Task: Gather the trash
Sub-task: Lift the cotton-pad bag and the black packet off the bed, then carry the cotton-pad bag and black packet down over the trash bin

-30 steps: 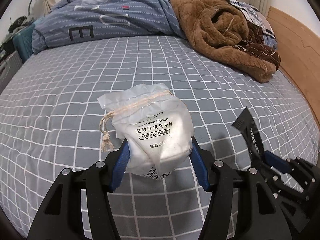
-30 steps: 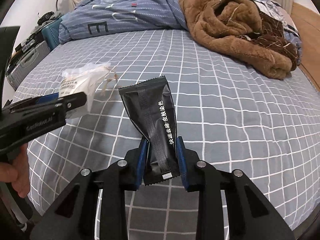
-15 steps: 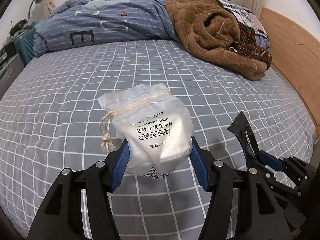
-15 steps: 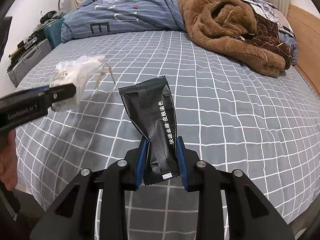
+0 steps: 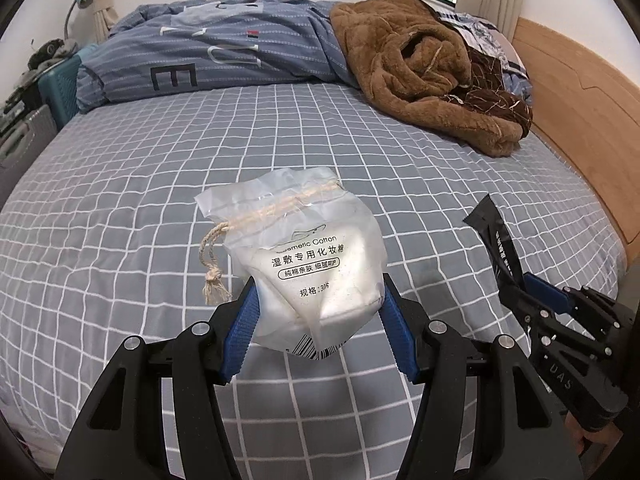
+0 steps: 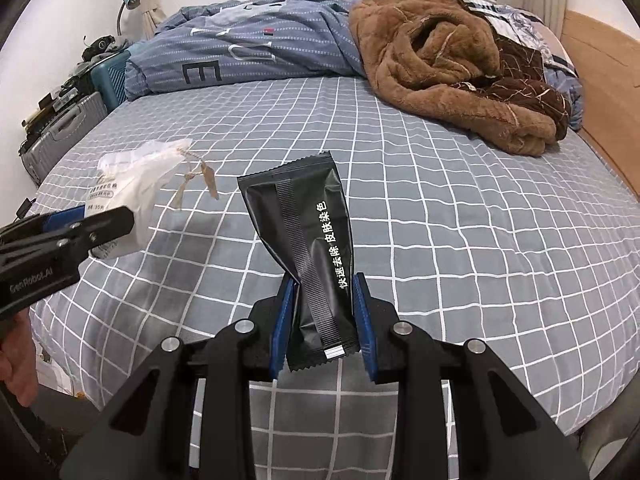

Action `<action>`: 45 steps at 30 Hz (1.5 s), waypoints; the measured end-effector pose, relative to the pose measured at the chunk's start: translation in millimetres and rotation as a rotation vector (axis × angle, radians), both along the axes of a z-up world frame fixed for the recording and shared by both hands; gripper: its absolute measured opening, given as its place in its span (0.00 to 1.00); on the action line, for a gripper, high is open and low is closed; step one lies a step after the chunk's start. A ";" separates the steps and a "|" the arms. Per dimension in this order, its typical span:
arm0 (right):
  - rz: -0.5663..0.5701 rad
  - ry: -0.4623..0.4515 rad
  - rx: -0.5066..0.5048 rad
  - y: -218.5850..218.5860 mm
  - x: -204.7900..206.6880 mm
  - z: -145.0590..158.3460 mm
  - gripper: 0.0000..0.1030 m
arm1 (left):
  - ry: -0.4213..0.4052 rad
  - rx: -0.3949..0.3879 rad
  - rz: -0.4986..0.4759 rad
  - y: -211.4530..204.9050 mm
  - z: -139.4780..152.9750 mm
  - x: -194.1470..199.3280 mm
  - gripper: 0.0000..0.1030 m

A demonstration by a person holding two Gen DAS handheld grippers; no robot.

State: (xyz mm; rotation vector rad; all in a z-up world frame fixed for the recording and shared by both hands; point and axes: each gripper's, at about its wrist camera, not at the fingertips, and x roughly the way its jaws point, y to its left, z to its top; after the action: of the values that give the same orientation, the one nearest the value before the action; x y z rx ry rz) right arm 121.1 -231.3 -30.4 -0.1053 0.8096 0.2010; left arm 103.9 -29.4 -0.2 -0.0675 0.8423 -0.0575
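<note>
Ahead of both grippers the grey checked bed sheet (image 5: 168, 184) lies flat and bare, leaving a wide passage forward. Far ahead, a bunched blue duvet (image 5: 224, 56) closes the way across the bed. Ahead to the right, a heaped brown fleece blanket (image 5: 416, 76) rises from the sheet, with the wooden headboard (image 5: 576, 120) walling that side. To the left, past the bed's edge, suitcases (image 6: 64, 132) stand close together. The left gripper (image 5: 318, 322) and the right gripper (image 6: 322, 320) are side by side with open sheet between them
</note>
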 end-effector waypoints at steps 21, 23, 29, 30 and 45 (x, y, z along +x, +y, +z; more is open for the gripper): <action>0.002 -0.047 -0.018 6.3 -44.5 16.3 0.27 | -0.018 -0.011 -0.015 -6.1 6.9 -55.6 0.56; 0.004 -0.052 -0.016 6.1 -48.7 18.9 0.27 | -0.019 -0.012 -0.016 -5.9 7.5 -58.9 0.56; 0.002 -0.065 -0.017 3.9 -64.4 23.5 0.27 | -0.028 -0.023 -0.013 -3.4 12.7 -71.8 0.56; 0.000 -0.067 -0.014 3.1 -67.0 24.4 0.27 | -0.030 -0.026 -0.011 -2.4 13.5 -75.5 0.56; 0.016 -0.105 0.010 -0.2 -114.6 42.3 0.27 | -0.042 -0.066 -0.032 -5.3 23.2 -124.7 0.56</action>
State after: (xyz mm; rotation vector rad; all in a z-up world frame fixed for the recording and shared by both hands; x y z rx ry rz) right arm 6.5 -231.6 11.9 -0.1122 0.7032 0.2124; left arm -20.7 -34.7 23.0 -0.1142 0.7993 -0.1162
